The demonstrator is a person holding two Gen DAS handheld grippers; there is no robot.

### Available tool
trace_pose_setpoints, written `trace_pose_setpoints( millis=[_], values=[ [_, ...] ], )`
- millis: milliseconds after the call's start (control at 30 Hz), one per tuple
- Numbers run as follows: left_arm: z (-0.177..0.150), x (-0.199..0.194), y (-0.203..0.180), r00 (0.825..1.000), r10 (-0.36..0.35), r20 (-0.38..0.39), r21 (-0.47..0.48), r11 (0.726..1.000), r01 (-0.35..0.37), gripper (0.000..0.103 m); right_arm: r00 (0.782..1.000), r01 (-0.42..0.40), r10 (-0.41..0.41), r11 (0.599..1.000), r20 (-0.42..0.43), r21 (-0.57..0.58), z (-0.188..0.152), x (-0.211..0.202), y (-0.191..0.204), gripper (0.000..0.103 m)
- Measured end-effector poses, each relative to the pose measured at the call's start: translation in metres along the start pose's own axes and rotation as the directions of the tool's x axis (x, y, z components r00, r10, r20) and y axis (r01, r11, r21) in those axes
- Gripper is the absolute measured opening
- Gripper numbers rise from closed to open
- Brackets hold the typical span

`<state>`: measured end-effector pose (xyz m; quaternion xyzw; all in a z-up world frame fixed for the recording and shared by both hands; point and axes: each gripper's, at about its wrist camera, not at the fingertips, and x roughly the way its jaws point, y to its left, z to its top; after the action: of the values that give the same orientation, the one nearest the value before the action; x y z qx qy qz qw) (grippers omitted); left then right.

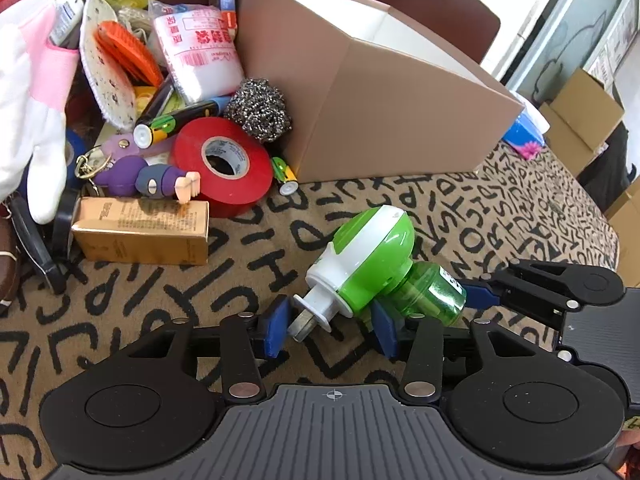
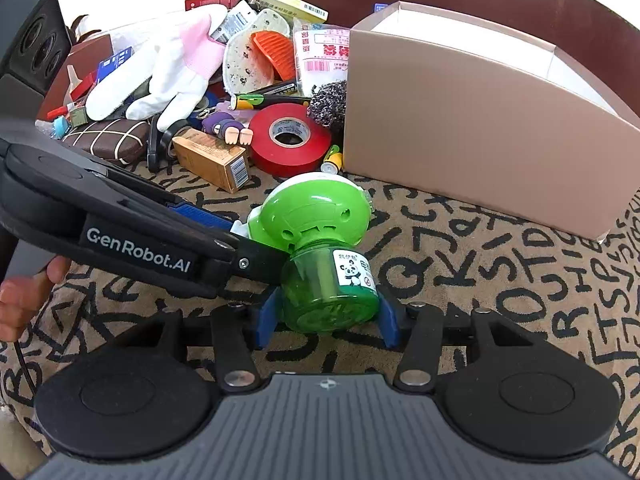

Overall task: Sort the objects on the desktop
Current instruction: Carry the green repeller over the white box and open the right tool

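Observation:
A green plug-in mosquito repeller (image 1: 372,256) lies tilted over the patterned tablecloth (image 1: 520,216), white plug end toward me in the left wrist view. Its clear green bottle (image 2: 330,280) points at the right wrist camera. My right gripper (image 2: 326,322) has both blue pads pressed on the bottle's sides. My left gripper (image 1: 330,330) straddles the white plug collar (image 1: 316,312) and metal prong, with a thin gap at the pads. The left gripper's arm (image 2: 136,252) crosses the right wrist view from the left. One right fingertip (image 1: 480,296) shows beside the bottle.
A tall tan cardboard box (image 1: 400,120) stands open behind the repeller. Left of it is a pile: red tape roll (image 1: 224,164), steel scourer (image 1: 258,110), gold carton (image 1: 140,232), purple figure keychain (image 1: 136,180), batteries, white-and-pink glove (image 2: 168,76). A person's hand (image 2: 16,304) shows at the left edge.

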<state>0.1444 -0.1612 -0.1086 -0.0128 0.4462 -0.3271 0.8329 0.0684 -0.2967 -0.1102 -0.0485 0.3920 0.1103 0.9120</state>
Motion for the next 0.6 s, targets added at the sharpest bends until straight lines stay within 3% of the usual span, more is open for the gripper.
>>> trace_pose_setpoints(
  millis=[100, 167, 400, 600],
  values=[
    [0.001, 0.001, -0.001, 1.0, 0.008, 0.001, -0.008, 1.0, -0.008, 0.061, 1.0, 0.005, -0.005, 1.0, 0.004, -0.002, 0.001, 0.0, -0.001, 0.052],
    [0.001, 0.0, -0.003, 1.0, 0.023, 0.003, 0.0, 1.0, -0.023, 0.048, 1.0, 0.005, -0.005, 1.0, 0.005, 0.0, 0.001, 0.0, -0.001, 0.052],
    [-0.001, -0.016, -0.016, 0.999, 0.046, 0.027, 0.022, 0.999, -0.047, 0.047, 0.999, -0.006, 0.005, 1.0, 0.037, 0.004, -0.003, -0.017, 0.003, 0.051],
    [0.009, -0.044, -0.034, 0.994, 0.047, 0.099, 0.05, 0.997, -0.052, 0.047, 0.995, 0.02, -0.019, 1.0, 0.093, -0.014, 0.007, -0.045, 0.005, 0.051]
  ],
)
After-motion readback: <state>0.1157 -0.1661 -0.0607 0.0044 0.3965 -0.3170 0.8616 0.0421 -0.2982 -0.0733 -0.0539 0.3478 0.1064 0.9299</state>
